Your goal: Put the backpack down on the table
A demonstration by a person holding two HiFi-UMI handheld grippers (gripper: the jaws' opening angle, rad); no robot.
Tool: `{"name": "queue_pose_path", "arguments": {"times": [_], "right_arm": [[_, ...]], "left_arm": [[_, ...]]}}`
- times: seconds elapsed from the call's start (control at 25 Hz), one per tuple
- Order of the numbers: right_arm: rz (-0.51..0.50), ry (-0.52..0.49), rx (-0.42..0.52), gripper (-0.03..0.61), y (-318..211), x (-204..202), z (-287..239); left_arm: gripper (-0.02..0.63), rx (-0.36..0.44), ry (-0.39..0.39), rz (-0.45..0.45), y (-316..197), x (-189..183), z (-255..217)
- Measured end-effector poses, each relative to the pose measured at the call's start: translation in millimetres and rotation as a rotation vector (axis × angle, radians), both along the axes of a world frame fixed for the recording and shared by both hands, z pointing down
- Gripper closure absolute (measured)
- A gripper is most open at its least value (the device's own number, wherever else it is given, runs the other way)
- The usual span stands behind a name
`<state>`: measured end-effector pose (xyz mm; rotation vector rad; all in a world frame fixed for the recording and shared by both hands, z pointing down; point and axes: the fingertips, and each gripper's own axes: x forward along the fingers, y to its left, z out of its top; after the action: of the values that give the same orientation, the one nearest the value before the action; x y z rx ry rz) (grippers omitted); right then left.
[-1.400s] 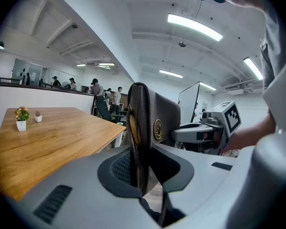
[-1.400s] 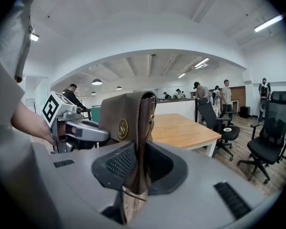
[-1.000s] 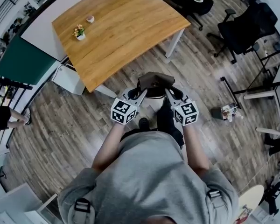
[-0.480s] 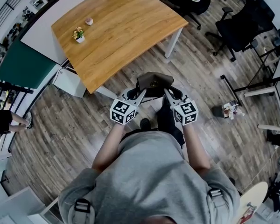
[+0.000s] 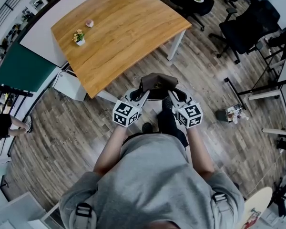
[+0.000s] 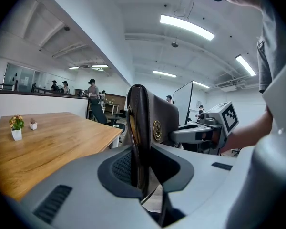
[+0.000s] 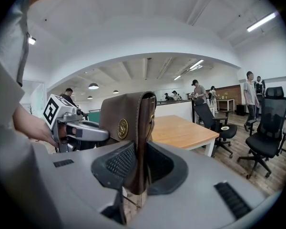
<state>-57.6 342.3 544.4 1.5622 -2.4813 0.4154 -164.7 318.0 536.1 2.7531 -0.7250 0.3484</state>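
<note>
The wooden table [image 5: 128, 32] stands far and left of the person. It carries only a small potted plant [image 5: 79, 36] and a smaller pot [image 5: 89, 23], both close to its far-left corner, so the near half of the top is free. The left gripper [image 5: 144, 96] is clenched on the left edge of the brown backpack [image 5: 157, 83]. The left gripper view shows the leather side panel pinched flat between the ribbed pads. The backpack hangs upright in the air between the two grippers, in front of the person and above the plank floor [image 5: 62, 128]. It is just off the table's near-right edge and no part of it is over the top. The right gripper [image 5: 171, 96] grasps the bag's right edge in the same way, with the panel standing between its closed pads. Black office chairs [image 5: 250, 27] stand well apart at the far right. Judgement: the carrying step is in hand and the set-down is not yet begun. The next move calls for both hands to travel together, far and left, until the bag is over the bare near part of the tabletop. They should then lower it level so the base lands flat, well clear of the plant, and only then let go.
</note>
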Motion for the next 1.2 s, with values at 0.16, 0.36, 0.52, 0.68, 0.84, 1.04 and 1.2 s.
{"name": "queue_pose_path", "arguments": {"times": [0.16, 0.36, 0.52, 0.68, 0.84, 1.04, 1.2], "right_arm": [[-0.005, 0.004, 0.001, 0.499, -15, 7, 0], [-0.023, 0.007, -0.009, 0.497, -38, 19, 0], [-0.026, 0.002, -0.008, 0.499, -62, 30, -3], [-0.045, -0.004, -0.008, 0.499, -88, 41, -6], [-0.067, -0.005, -0.007, 0.499, -117, 49, -9], [-0.101, -0.001, 0.001, 0.499, -149, 62, -15], [-0.119, 0.004, -0.002, 0.498, -170, 79, -17]], "left_arm": [[0.537, -0.005, 0.003, -0.004, -13, 7, -1], [0.537, -0.017, -0.002, -0.013, -35, 18, 0], [0.537, -0.012, -0.001, -0.022, -59, 29, -3], [0.537, -0.011, -0.006, -0.037, -84, 40, -6], [0.537, -0.009, -0.007, -0.059, -110, 48, -10], [0.538, -0.003, -0.006, -0.094, -140, 60, -16], [0.538, -0.005, -0.005, -0.111, -159, 76, -18]]}}
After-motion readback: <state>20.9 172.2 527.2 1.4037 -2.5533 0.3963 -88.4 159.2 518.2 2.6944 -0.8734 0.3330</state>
